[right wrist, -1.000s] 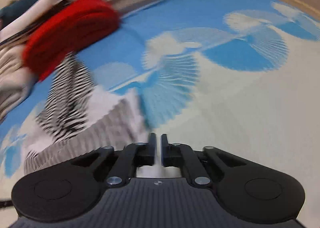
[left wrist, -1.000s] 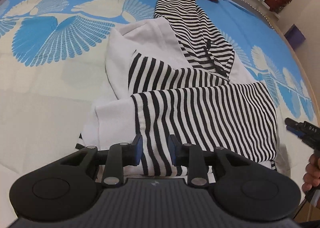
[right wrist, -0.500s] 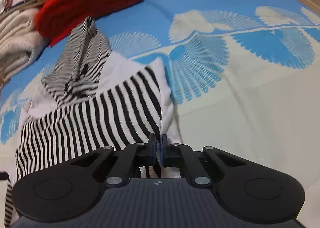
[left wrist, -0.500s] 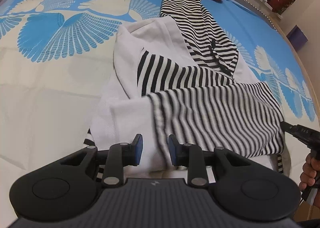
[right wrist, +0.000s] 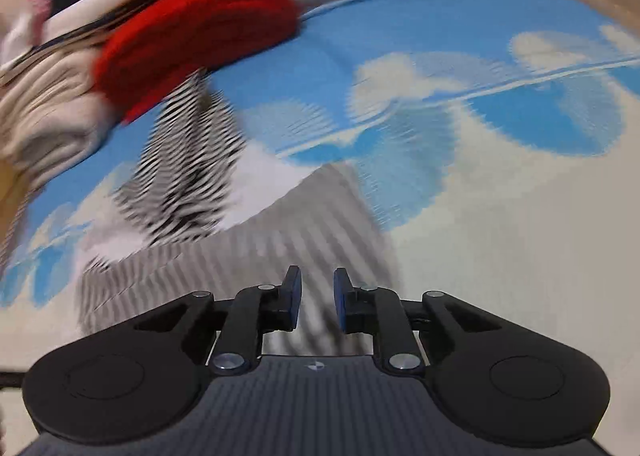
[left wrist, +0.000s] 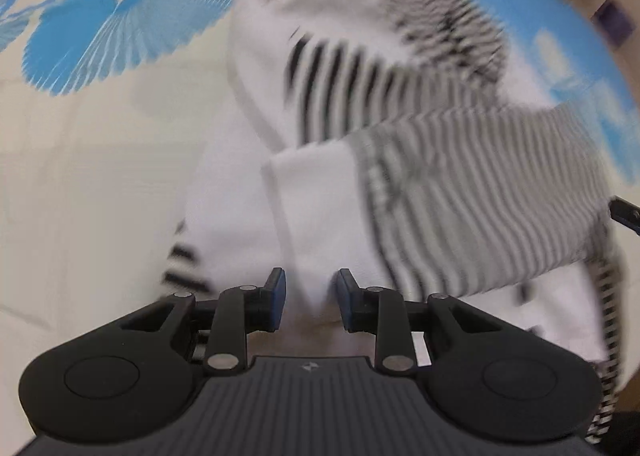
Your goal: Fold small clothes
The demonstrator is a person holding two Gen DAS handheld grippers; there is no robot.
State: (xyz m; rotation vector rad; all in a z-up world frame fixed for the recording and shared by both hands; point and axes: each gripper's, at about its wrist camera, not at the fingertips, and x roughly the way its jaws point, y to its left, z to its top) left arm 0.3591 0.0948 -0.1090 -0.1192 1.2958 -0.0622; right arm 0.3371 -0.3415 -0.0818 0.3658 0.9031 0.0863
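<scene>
Striped hoodie [left wrist: 460,184] lay half-folded on the blue-and-cream bedspread [left wrist: 88,160]. Both my left gripper [left wrist: 310,302] and right gripper [right wrist: 316,302] were opening over it, pads off the fabric, nothing pinched. Red sweater [right wrist: 200,32] sat behind.

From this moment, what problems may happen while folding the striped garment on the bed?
1. The left gripper is opening, with the white edge of the striped garment between its fingers; a grab might catch one layer only.
2. The right gripper is opening over the striped panel; the fold may loosen.
3. The red clothing lies close beyond the garment and could be bumped.
</scene>
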